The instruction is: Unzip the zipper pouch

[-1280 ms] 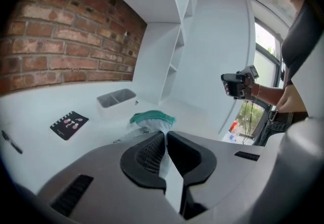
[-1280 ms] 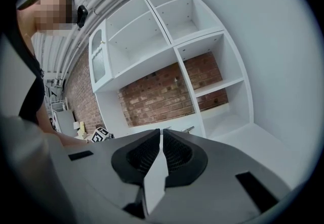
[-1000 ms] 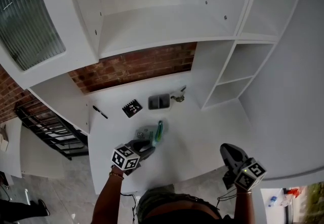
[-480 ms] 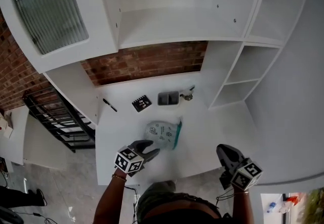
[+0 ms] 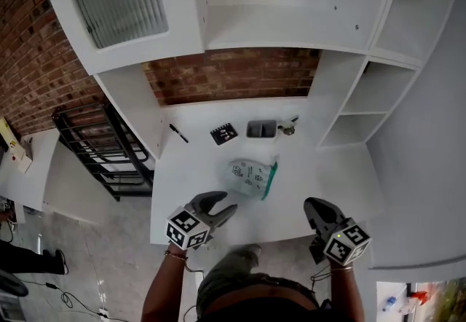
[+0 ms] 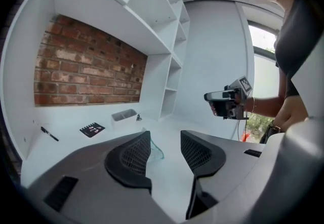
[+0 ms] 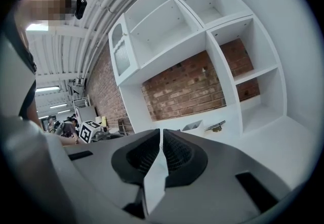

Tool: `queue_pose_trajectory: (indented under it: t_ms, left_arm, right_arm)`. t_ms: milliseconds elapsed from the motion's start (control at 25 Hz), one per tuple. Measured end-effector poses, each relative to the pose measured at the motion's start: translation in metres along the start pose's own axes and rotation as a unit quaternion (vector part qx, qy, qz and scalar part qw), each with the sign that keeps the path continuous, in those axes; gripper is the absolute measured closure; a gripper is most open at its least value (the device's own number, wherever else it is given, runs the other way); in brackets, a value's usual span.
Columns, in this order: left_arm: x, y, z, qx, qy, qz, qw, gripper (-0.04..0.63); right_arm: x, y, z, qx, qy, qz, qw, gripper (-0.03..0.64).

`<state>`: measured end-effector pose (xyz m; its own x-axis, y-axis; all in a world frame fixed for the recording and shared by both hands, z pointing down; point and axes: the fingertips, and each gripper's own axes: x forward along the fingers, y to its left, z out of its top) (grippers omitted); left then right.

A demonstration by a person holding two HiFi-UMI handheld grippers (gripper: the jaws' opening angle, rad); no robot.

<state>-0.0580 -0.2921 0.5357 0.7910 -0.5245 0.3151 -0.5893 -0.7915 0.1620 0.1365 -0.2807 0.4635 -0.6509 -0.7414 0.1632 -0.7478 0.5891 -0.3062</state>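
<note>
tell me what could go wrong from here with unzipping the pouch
1. The pouch lies loose on the smooth table, and neither gripper holds it. The left gripper, whose jaws have just been opening with nothing between them, is off it, so tugging the teal zipper edge could drag the whole pouch.
2. The right gripper has its jaws shut and empty. It must open and catch that thin edge lying flat, so a grab may slip or miss.
</note>
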Motion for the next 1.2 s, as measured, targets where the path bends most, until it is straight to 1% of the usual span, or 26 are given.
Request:
queue_pose_trajectory:
  t_ms: [120,160,240,280,360,520,760,920,1040,1200]
  left_arm:
    - [-0.020,-0.011,0.002,0.005,-0.011,0.017,0.9998,0.439]
    - [-0.026,-0.014,0.003,0.008,-0.014,0.025,0.9995,0.463]
    - [-0.040,-0.020,0.004,0.017,-0.019,0.044,0.9987,0.533]
    - [-0.048,-0.023,0.004,0.022,-0.021,0.053,0.9981,0.554]
    - [-0.061,-0.028,0.005,0.026,-0.026,0.069,0.9970,0.568]
    - [-0.088,-0.029,0.007,0.022,-0.040,0.106,0.9934,0.581]
    - [-0.123,-0.024,-0.002,0.013,-0.035,0.168,0.9850,0.591]
    - [-0.139,-0.015,-0.007,0.005,-0.039,0.203,0.9783,0.591]
    - [-0.147,-0.010,-0.007,0.006,-0.043,0.224,0.9736,0.591]
    - [-0.153,-0.006,-0.003,0.008,-0.051,0.241,0.9692,0.592]
  right_arm:
    - [0.003,0.010,-0.004,-0.008,0.003,0.007,1.000,0.604]
    - [0.003,0.013,-0.006,-0.008,0.004,0.009,1.000,0.604]
    - [0.002,0.019,-0.007,-0.011,0.004,0.011,1.000,0.604]
    - [0.002,0.021,-0.007,-0.013,0.004,0.010,1.000,0.604]
    - [0.001,0.023,-0.008,-0.018,0.003,0.005,1.000,0.604]
    - [0.002,0.029,-0.009,-0.021,0.000,0.003,1.000,0.606]
    - [0.008,0.046,-0.015,-0.045,0.013,0.014,0.999,0.617]
    - [0.014,0.052,-0.020,-0.066,0.015,0.003,0.998,0.617]
    - [0.019,0.058,-0.020,-0.079,0.016,-0.007,0.997,0.617]
    - [0.023,0.063,-0.019,-0.083,0.015,-0.010,0.996,0.617]
